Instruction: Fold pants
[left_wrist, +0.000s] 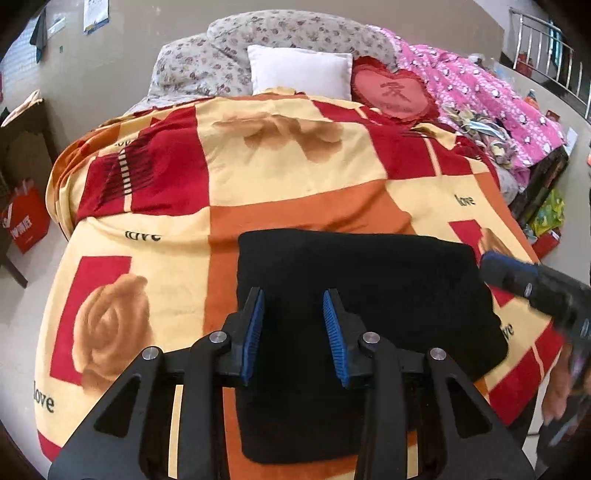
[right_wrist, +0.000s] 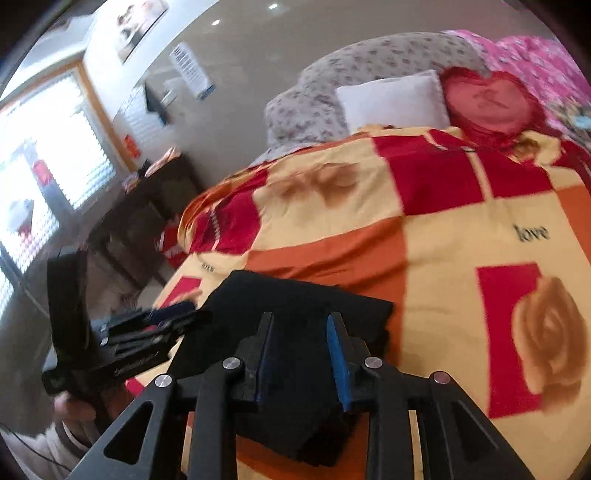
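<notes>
The bed (left_wrist: 295, 177) spreads out ahead of both tongs, a flat place for folding. The black pants (left_wrist: 369, 295) lie on it as a thick, squared stack right under the tips, seemingly finished. The left tongs (left_wrist: 293, 332) and right tongs (right_wrist: 301, 354) hang half-open, holding nothing.

Both views are evenly and brightly lit by soft daylight. In the right wrist view the window (right_wrist: 48, 147) is blown out to white, and two ceiling lights (right_wrist: 273, 6) are seen as small glare spots. Strong fisheye bending and dark vignetted corners are seen at the edges. The black pants (left_wrist: 369, 295) are rendered without detail. Motion blur is shown on the right claw (left_wrist: 517, 275) and across the right wrist view.
</notes>
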